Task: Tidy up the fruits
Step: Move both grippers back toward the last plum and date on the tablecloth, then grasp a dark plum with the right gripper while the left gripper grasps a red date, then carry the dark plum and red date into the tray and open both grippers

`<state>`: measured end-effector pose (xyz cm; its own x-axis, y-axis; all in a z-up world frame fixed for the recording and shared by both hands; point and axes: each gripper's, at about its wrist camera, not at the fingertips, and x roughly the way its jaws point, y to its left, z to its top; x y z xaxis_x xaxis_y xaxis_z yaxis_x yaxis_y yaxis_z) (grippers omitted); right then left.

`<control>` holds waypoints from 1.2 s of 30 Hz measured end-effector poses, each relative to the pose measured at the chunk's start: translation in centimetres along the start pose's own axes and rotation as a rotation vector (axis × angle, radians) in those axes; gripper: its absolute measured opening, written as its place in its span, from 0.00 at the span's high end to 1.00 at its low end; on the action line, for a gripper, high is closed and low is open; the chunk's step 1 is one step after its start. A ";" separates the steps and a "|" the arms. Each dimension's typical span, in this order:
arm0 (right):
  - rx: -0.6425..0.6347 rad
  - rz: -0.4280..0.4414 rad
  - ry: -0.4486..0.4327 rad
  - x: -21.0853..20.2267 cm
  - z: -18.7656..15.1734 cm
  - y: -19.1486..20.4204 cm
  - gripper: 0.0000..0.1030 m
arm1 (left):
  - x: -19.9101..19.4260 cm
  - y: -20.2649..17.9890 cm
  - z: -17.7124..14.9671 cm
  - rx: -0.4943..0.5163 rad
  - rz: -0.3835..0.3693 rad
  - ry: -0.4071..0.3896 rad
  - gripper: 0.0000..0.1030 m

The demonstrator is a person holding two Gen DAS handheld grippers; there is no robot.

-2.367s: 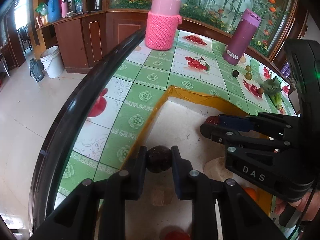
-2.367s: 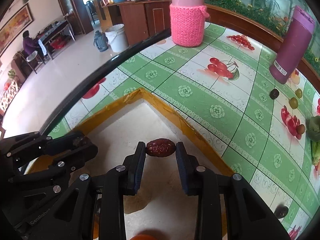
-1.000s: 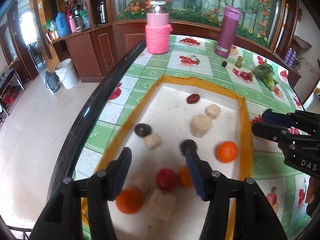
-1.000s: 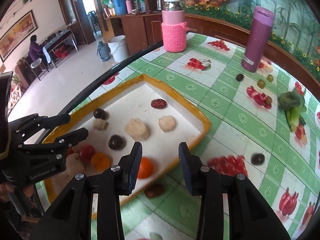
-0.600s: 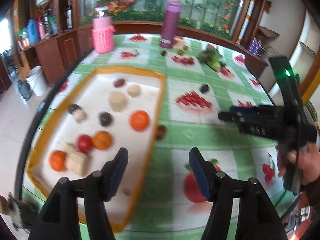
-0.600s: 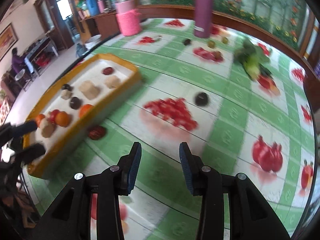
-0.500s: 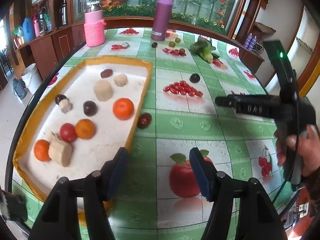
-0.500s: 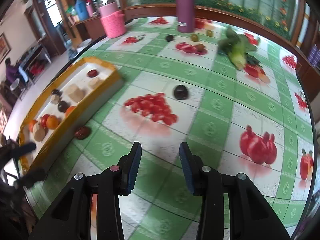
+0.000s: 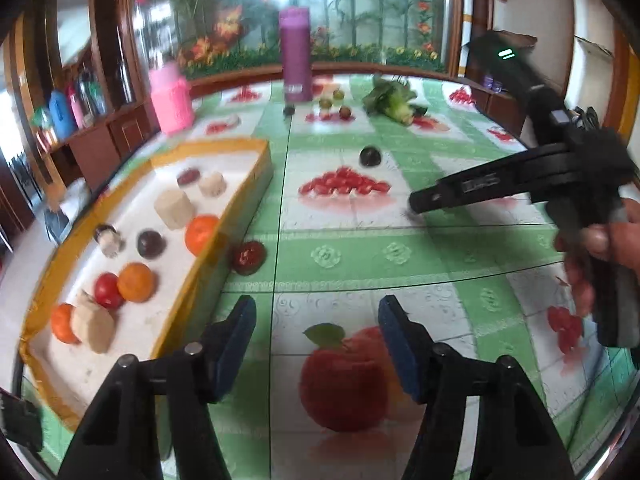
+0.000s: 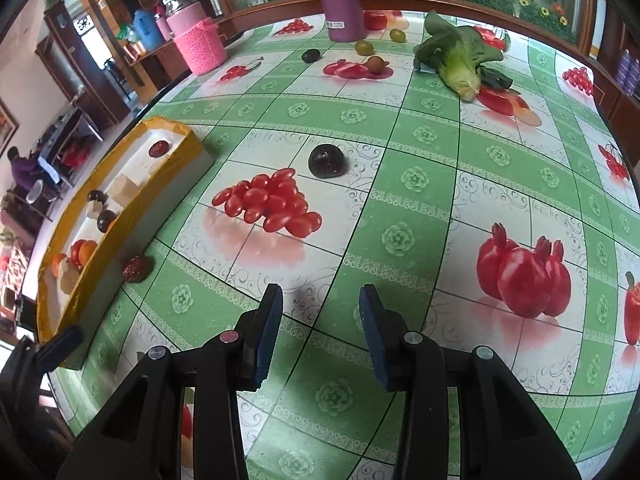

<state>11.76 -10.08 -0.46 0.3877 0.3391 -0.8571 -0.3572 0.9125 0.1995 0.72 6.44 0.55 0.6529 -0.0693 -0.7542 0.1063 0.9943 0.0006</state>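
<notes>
Both the left gripper and right gripper hang open and empty above the table. Loose fruit remains: a dark plum mid-table, a red date touching the tray wall. Either round fruit could roll away if nudged off-centre.

Green-and-white fruit-print tablecloth — yellow-rimmed tray, purple bottle.

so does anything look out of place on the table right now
Yes. A dark red round fruit lies on the green patterned tablecloth right against the outer wall of the yellow-rimmed white tray, not inside with the others. A dark purple round fruit sits alone mid-table. Both grippers are open and empty.
</notes>
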 end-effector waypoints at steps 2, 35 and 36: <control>-0.001 0.007 0.000 0.1 0.1 -0.1 0.62 | 1.4 0.9 0.1 -0.040 -0.038 0.061 0.54; -0.217 -0.094 -0.112 4.9 6.7 0.9 0.77 | 6.3 3.0 4.4 -0.105 -0.031 0.045 0.72; -0.216 -0.094 -0.114 4.8 6.5 0.9 0.77 | 6.4 3.0 4.5 -0.109 -0.034 0.043 0.77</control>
<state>18.86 -6.13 -1.31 0.5163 0.2902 -0.8058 -0.4840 0.8751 0.0050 8.59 8.64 -1.34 0.6175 -0.1015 -0.7800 0.0436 0.9945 -0.0949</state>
